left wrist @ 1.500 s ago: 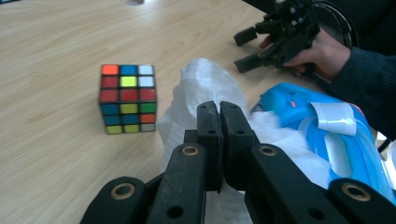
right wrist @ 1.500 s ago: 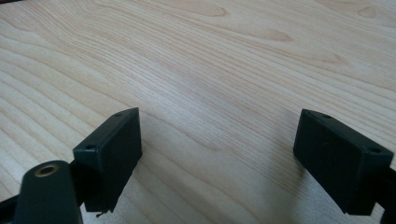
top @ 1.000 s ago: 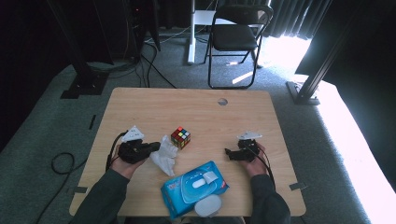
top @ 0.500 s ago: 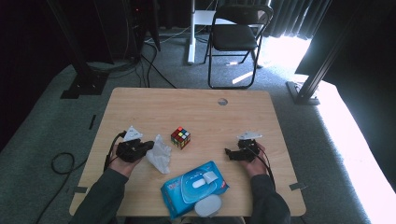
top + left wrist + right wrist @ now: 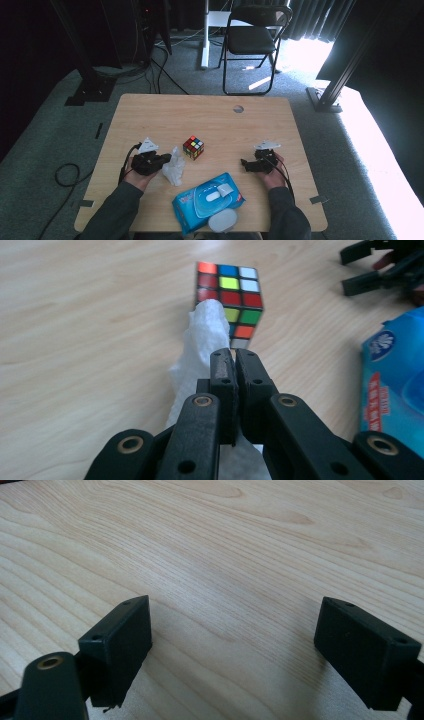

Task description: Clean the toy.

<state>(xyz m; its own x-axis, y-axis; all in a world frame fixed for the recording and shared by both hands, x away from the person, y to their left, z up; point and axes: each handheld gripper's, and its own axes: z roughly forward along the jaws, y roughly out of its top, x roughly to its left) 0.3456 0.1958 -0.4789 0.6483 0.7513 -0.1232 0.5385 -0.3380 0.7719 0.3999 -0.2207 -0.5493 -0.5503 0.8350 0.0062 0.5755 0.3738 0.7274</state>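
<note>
Tissue [image 5: 174, 169] is the thing in hand: a crumpled white wipe, clamped in the left gripper [image 5: 165, 161], whose fingers [image 5: 222, 371] are pressed nearly together on a fold of it. In the left gripper view the free end of the wipe [image 5: 206, 335] stands up ahead of the fingers and seems to brush the lower face of the puzzle cube [image 5: 235, 300], though I cannot tell whether they really touch. Seen from the high view, with the cube [image 5: 193, 147] taken as the centre of the clock, the wipe lies at about seven o'clock, just beside it, and the left gripper a little farther out at about eight.

The blue pack of wipes [image 5: 210, 200] sits at about five o'clock from the cube, near the person's edge of the table [image 5: 210, 115], with its flap lifted open. A round white lid or dish [image 5: 222, 220] lies at the pack's near edge; which it is I cannot tell.

The right gripper [image 5: 247, 165] rests at about four o'clock from the cube, well apart from it. Its fingers [image 5: 120, 630] are spread wide over bare wood with nothing between them.

As I judge it, a wipe is already out of the pack and gripped, so that part is done. Wiping the cube looks barely begun at best, and the pack's flap is not yet shut.
</note>
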